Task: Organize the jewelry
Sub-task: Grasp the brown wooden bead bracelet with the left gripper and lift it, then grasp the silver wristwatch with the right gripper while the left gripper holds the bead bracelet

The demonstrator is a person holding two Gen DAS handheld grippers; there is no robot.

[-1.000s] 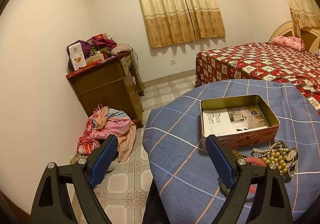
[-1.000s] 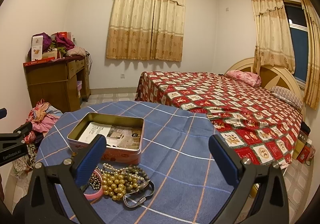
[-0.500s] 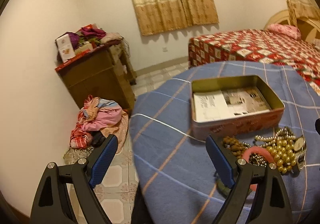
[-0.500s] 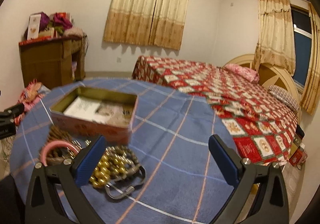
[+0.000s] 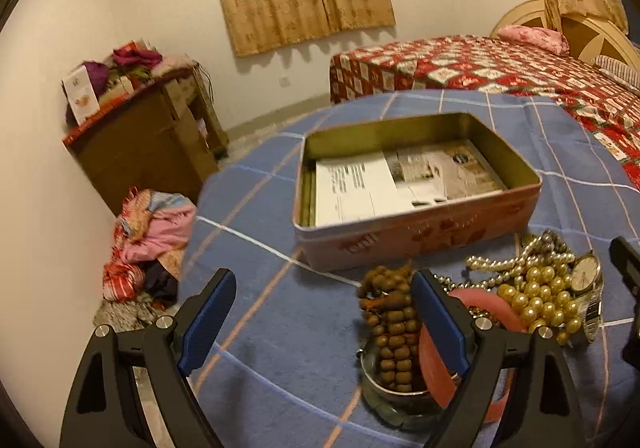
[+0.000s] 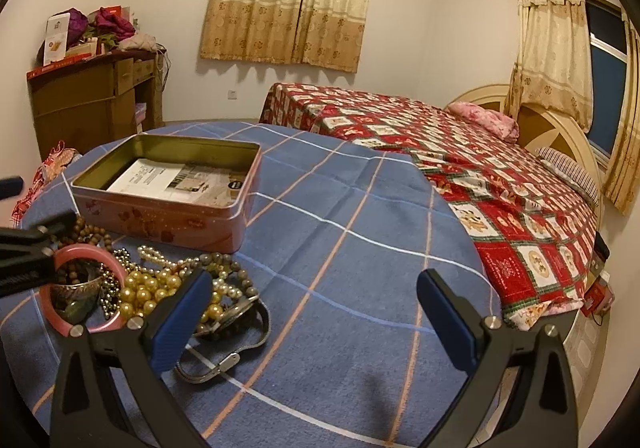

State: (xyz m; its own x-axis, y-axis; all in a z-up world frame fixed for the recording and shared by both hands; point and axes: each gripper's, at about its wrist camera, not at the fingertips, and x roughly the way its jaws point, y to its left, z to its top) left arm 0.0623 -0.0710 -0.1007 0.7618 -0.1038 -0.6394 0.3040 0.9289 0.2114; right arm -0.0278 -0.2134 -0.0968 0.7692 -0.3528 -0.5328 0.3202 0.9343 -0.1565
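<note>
Task is barely starting, judging by the layout. The tin [image 5: 416, 184] is sitting open on the blue checked cloth [image 6: 340, 248], holding only printed paper [image 5: 392, 180]; no jewelry in it that I can see. All the jewelry is lying in one heap just in front of the tin: brown bead string [image 5: 394, 316], pink bangle [image 6: 86, 288], gold beads [image 5: 540, 296], pearl strand [image 5: 504, 260], a watch [image 5: 586, 272], plus a metal bangle [image 5: 400, 392] under the brown beads. Pieces are overlapping and tangling together.

The left gripper [image 5: 324, 320] is hanging low over the cloth, jaws wide, nothing between them; its right finger is sitting right beside the brown beads, possibly touching, hard to tell through the fisheye. The right gripper [image 6: 316, 308] is also standing with jaws wide and empty, its left finger just over the gold beads and watch band [image 6: 224, 360].

So nothing is sorted yet: every piece is waiting to be picked out and moved to the tin. Untangling the strands is looking like the fiddly part.
</note>
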